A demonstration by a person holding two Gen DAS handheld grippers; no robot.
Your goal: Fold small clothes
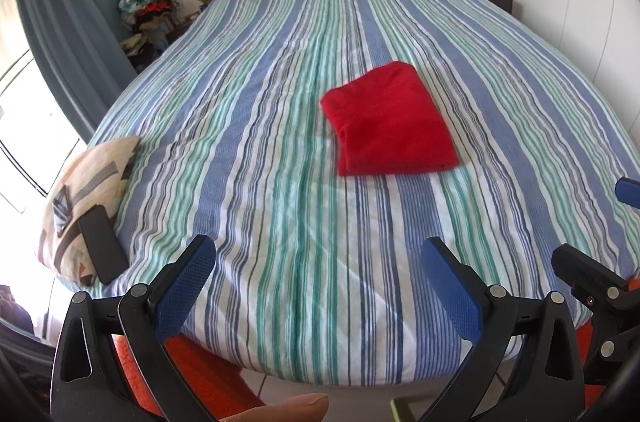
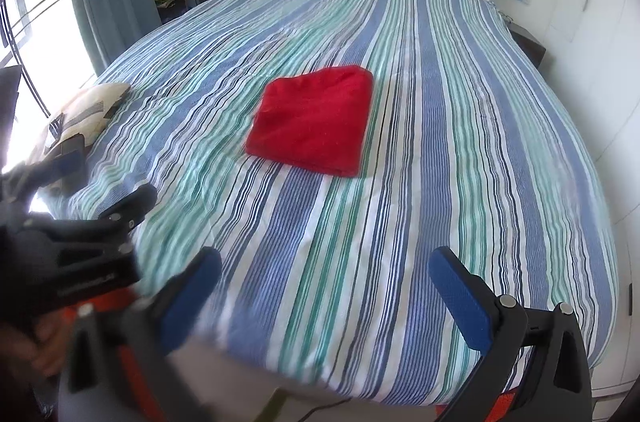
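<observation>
The fingers (image 1: 188,286) of the left gripper (image 1: 320,286), blue textured pads on black plastic arms, stand wide apart and hold nothing; the right gripper (image 2: 326,298) is spread the same way, also empty. The red cloth (image 1: 390,120), soft and folded into a neat rectangle, lies flat mid-bed on the striped bedspread (image 1: 280,182), well apart from both. A patterned cushion (image 1: 86,198) carries a dark phone (image 1: 103,249).

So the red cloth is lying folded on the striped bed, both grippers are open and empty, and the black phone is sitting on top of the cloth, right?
Nearly. The black phone is not on the red cloth; it lies on the patterned cushion at the bed's left edge, as the left wrist view shows. The rest holds: the cloth lies folded on the striped bed, and the left gripper and right gripper are open and empty.
</observation>
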